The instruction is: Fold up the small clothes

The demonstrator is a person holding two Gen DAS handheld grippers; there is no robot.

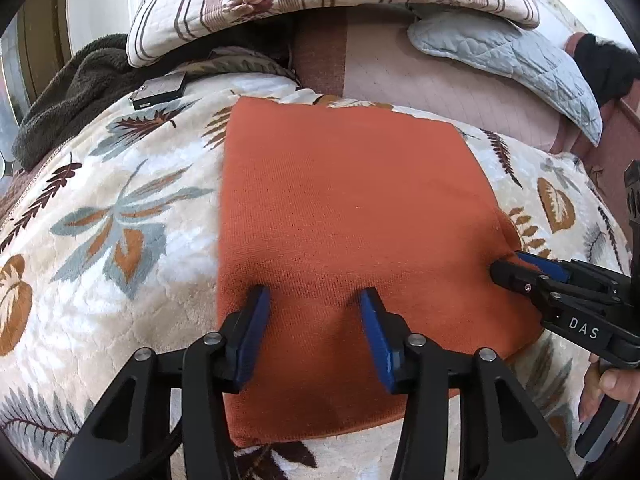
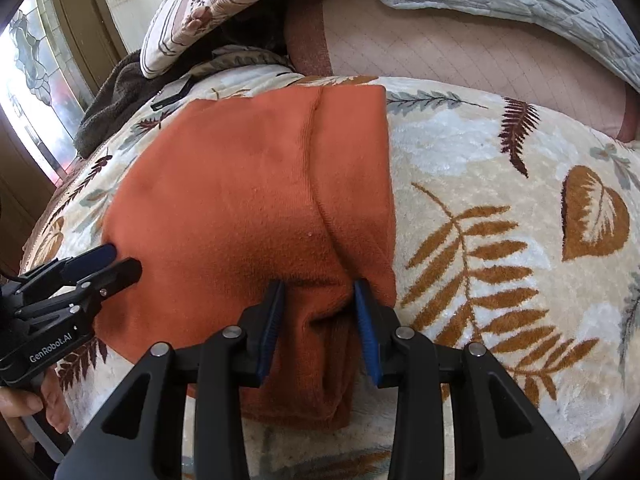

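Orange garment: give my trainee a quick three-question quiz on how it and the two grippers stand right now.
1. True or false: the orange garment lies on a leaf-patterned blanket.
2. Which has a bunched ridge of the cloth between its pads? A) left gripper B) right gripper C) neither
3. Fill in: the pads on the fingers are coloured ____.

Key: 1 true; 2 B; 3 blue.
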